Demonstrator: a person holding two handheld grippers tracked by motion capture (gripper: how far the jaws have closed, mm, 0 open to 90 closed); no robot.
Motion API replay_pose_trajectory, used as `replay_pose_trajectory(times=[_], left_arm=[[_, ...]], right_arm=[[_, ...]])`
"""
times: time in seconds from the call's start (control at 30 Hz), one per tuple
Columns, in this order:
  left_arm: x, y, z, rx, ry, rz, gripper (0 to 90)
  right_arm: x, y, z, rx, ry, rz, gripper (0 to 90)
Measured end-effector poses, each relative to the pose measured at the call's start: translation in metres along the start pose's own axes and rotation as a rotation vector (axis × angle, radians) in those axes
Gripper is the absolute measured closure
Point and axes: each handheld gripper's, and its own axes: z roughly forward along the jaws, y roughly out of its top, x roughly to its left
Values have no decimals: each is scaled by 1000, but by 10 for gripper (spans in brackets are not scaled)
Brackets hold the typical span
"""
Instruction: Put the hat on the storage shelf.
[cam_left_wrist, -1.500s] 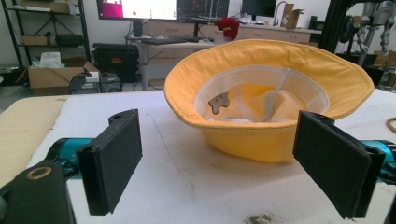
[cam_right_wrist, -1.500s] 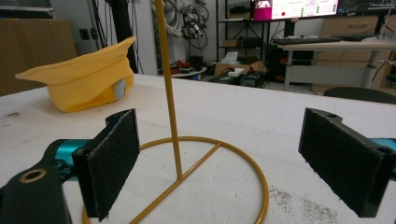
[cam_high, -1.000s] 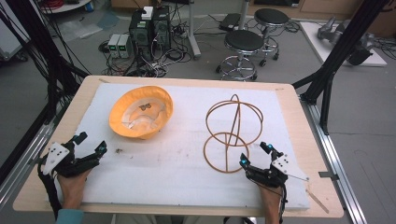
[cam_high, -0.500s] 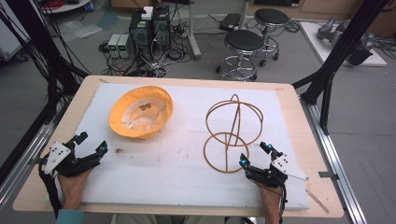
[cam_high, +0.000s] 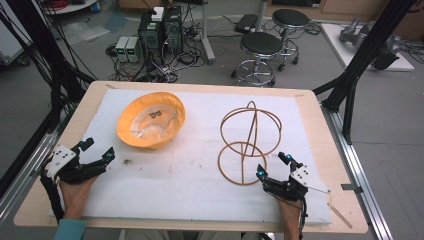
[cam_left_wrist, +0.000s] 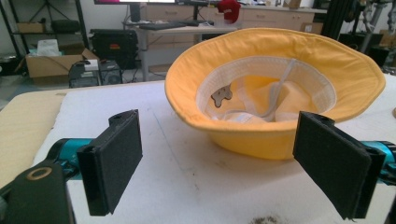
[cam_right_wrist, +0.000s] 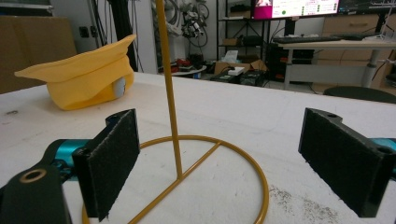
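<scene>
A yellow bucket hat (cam_high: 151, 121) lies upside down on the white mat (cam_high: 190, 170), brim up, its pale lining showing. It appears close ahead in the left gripper view (cam_left_wrist: 275, 100) and far left in the right gripper view (cam_right_wrist: 84, 74). A gold wire hat stand (cam_high: 248, 142) with a round base ring and a globe-shaped top stands right of centre; its base and post (cam_right_wrist: 169, 88) rise just ahead of the right jaws. My left gripper (cam_high: 98, 151) rests open near the mat's front left. My right gripper (cam_high: 273, 165) stands open by the stand's base, apart from it.
The mat covers a wooden table (cam_high: 320, 125) with bare edges at left and right. Some dark crumbs (cam_high: 127, 161) lie on the mat near the left gripper. Stools (cam_high: 260, 47), computer boxes and black frame legs stand on the floor beyond the table.
</scene>
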Motion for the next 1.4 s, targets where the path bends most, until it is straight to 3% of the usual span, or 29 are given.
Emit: replay_pose_trajectory(times=[0.1, 0.13, 0.23, 0.33, 0.37, 0.5, 0.7, 0.8, 0.93, 0.97, 1.07, 1.4], left_arm=[[0, 19, 6, 15, -17, 21, 155], [0, 19, 6, 15, -17, 21, 154], [1, 40, 16, 56, -35, 31, 150], [2, 48, 21, 77, -40, 41, 141], [3, 55, 28, 104, -56, 41, 137], [7, 66, 40, 141, -62, 61, 130], [16, 78, 59, 200, -73, 51, 130], [19, 81, 66, 212, -77, 39, 130], [24, 84, 82, 266, -84, 39, 130], [28, 85, 91, 298, -80, 33, 130], [33, 85, 98, 323, -71, 14, 130], [42, 73, 124, 470, -79, -34, 156]], right_arm=[[0, 0, 0, -1, 0, -1, 115], [0, 0, 0, -1, 0, -1, 115], [0, 0, 0, -2, 3, -4, 114], [0, 0, 0, -1, 1, -2, 114], [0, 0, 0, -1, 5, -4, 114], [0, 0, 0, -2, 4, -6, 114], [0, 0, 0, 0, 4, -5, 114], [0, 0, 0, 1, 3, -8, 115], [1, 0, 0, 2, 2, -7, 115], [1, 0, 0, 3, 1, -8, 114], [1, 0, 1, 3, 1, -9, 114], [1, 0, 0, 5, 0, -5, 115]])
